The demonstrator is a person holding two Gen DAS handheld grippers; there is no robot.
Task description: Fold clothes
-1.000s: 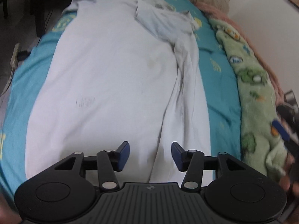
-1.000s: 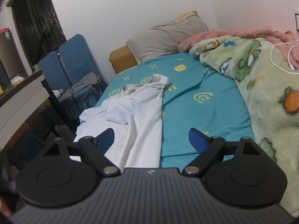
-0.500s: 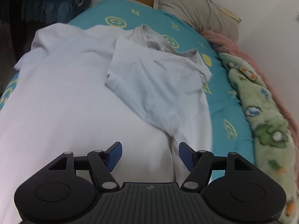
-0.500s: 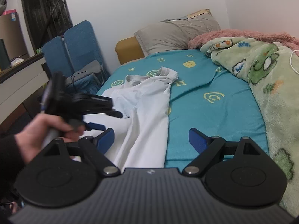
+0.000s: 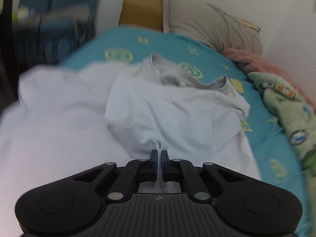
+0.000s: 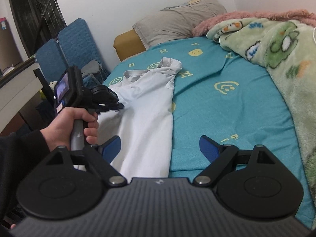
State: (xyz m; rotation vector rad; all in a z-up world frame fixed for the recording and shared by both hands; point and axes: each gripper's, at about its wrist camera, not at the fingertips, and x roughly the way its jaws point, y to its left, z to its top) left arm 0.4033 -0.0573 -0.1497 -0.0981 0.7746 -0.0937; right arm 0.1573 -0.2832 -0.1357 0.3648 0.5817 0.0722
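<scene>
White cotton, a shirt [image 5: 79, 118], lies lengthwise on the bed [image 6: 227, 108], along the teal sheet's left edge, its grey collar [image 5: 158, 73] toward the head end where a grey pillow [image 6: 177, 23] rests. The left gripper [image 5: 158, 155] has its jaws closed on a pinched ridge of the shirt's folded-over sleeve, the fabric running between the blue pads and back toward the body of the tool. In the right wrist view a hand [image 6: 73, 126] holds that gripper over the shirt's left side. The right gripper [image 6: 160, 148] hovers with jaws spread wide and empty, the shirt's lower part between and beyond its left finger, near the bed's foot edge. A green blanket [image 6: 286, 59] lies heaped along the right edge
</scene>
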